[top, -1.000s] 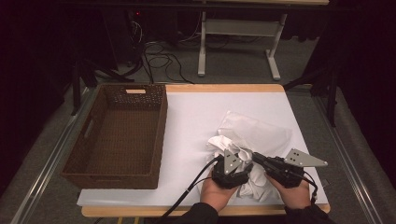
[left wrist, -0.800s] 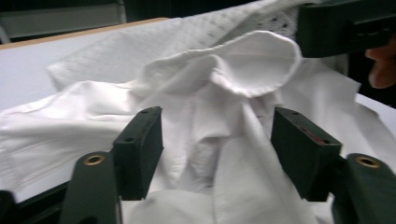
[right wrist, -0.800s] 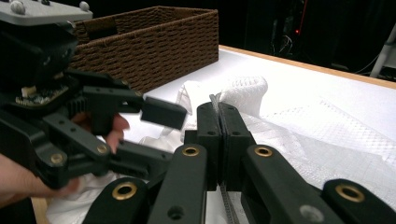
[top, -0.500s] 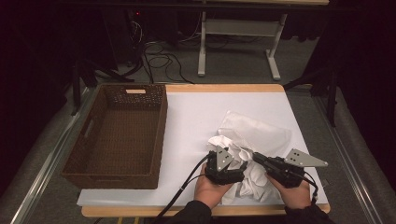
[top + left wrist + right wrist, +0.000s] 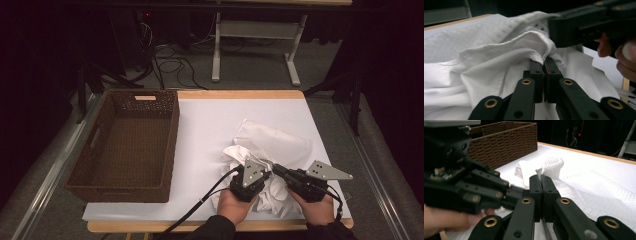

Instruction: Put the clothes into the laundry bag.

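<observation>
A crumpled white garment (image 5: 274, 142) lies on the white table cover at the near right. My left gripper (image 5: 263, 172) is at its near edge; in the left gripper view its jaws (image 5: 543, 62) have just closed and are shut on a raised fold of the white garment (image 5: 499, 62). My right gripper (image 5: 276, 170) points left, tip to tip with the left one. Its jaws (image 5: 541, 180) are shut on a thin edge of the garment (image 5: 554, 166). The left gripper's body (image 5: 461, 185) sits close at the left of the right gripper view.
A dark brown wicker basket (image 5: 172, 145) stands on the left half of the table, nothing visible inside. The white table cover (image 5: 210, 120) runs bare between basket and garment. Beyond the far table edge are cables and a desk frame (image 5: 255, 35) on the floor.
The left gripper has shifted slightly right, back toward the right gripper, and sits on the cloth's fold. The right gripper has stayed put.
</observation>
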Demonstrator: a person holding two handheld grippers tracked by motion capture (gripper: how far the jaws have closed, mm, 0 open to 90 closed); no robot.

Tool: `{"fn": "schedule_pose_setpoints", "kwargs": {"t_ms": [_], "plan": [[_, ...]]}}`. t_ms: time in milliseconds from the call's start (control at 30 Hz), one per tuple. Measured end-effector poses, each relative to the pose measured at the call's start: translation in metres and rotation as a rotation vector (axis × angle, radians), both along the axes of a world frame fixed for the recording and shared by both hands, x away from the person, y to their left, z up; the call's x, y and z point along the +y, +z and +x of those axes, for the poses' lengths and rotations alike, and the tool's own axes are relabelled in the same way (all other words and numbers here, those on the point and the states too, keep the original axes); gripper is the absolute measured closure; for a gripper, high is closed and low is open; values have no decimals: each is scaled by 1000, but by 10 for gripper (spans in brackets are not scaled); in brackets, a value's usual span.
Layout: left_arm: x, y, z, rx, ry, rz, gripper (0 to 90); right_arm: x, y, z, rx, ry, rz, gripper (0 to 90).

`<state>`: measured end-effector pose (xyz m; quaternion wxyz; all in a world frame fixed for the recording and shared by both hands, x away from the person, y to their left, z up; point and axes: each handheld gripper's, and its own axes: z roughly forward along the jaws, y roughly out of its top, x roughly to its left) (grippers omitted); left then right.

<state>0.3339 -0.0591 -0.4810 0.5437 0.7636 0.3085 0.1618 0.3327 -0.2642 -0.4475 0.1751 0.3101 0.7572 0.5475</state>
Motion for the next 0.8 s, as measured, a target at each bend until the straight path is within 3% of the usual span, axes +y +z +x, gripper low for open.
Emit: {"fn": "schedule_pose_setpoints", "kwargs": {"t_ms": [133,233,300,400,500,633,733,800], "plan": [[-10,-5,6,27,-1,42,872,2,0,0,-4,15,8,900],[-14,-5,12,57,15,36,853,2,1,-2,-8,19,7,900],[-14,-6,15,78,18,11,783,2,0,-2,-5,18,7,900],[-10,-4,9,53,16,5,582,0,0,-1,-5,14,11,900],[2,-1,-1,34,9,-21,457,-2,0,-1,-5,11,9,900],[26,2,-15,6,31,-18,383,-3,1,-1,-10,9,6,900],[49,2,-15,-16,96,-1,377,-3,1,-1,-7,4,9,900],[66,2,-7,-19,153,-14,364,-3,1,-1,-13,6,8,900]]}}
